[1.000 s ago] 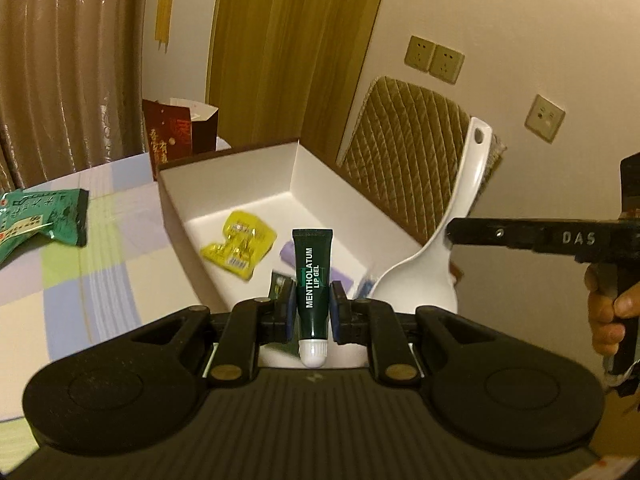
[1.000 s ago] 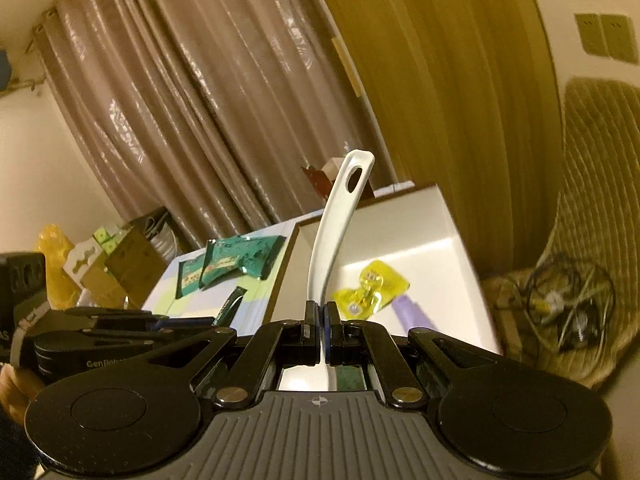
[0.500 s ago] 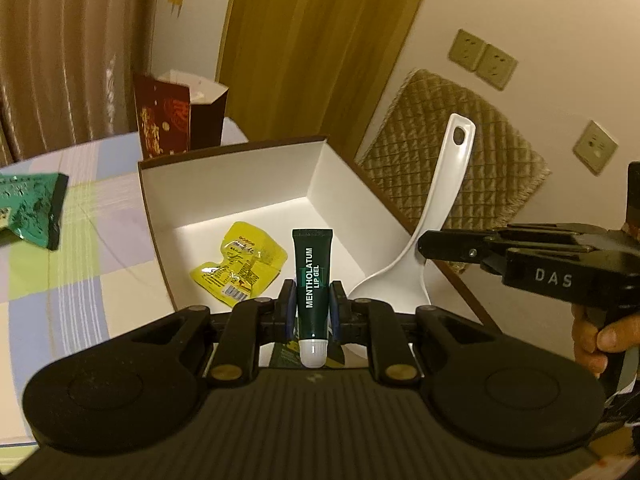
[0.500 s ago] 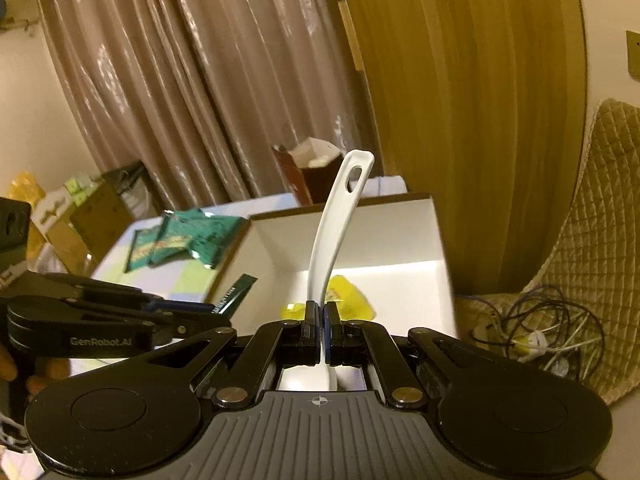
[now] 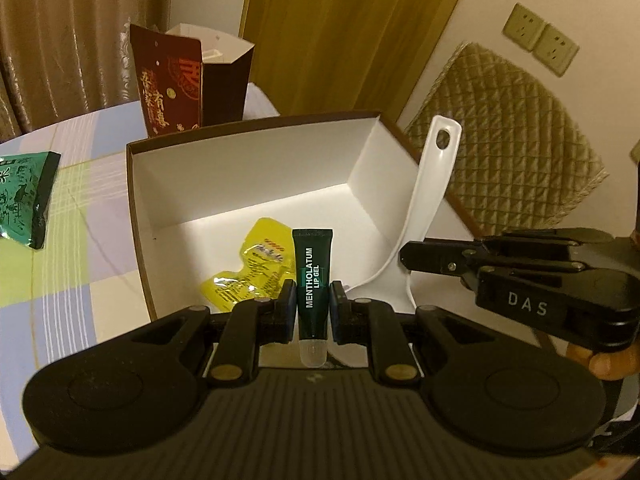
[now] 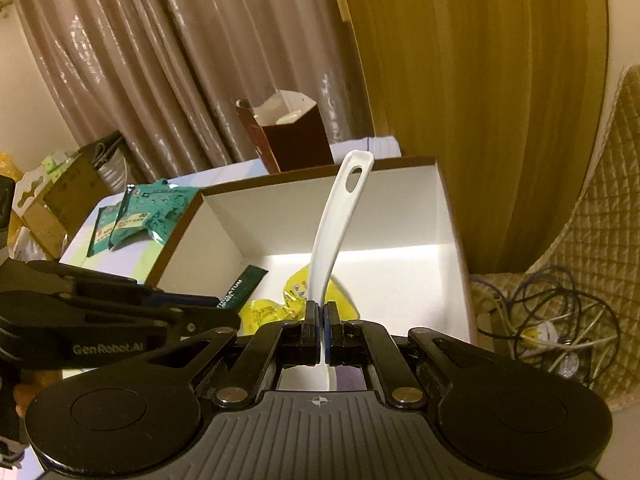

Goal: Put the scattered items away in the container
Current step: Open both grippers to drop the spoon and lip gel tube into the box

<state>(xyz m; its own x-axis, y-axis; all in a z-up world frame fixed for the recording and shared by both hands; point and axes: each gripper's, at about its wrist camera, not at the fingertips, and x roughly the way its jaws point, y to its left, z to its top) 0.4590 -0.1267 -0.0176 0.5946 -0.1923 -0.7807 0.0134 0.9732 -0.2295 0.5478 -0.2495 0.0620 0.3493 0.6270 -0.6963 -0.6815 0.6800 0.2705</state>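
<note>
a table [image 5: 60, 280] with a checked cloth in pale blue, green and white carries an open box [image 5: 248, 176], brown outside and white inside, which sits near the table's edge by a quilted cushion [image 5: 516, 152] against the wall. behind the box stands a dark red paper bag [image 5: 188, 84] with its top open, and to the box's left on the cloth lie green packets [image 6: 144, 216]. beyond the box on its right a tangle of cables [image 6: 548, 320] sits on the floor. inside the box, on its white floor, lie yellow sachets [image 5: 256, 268]. the right gripper [image 6: 321, 324] has its jaws pressed tight on the edge of a white spoon [image 6: 336, 232], whose long handle with a hanging hole rises up over the box while its bowl sits behind the jaws. the left gripper [image 5: 313, 312] has its jaws closed on a dark green lip gel tube [image 5: 313, 280], gripped around its lower half with the clear cap toward the camera and the flat crimped end up, held above the near part of the box, just beside the spoon.
</note>
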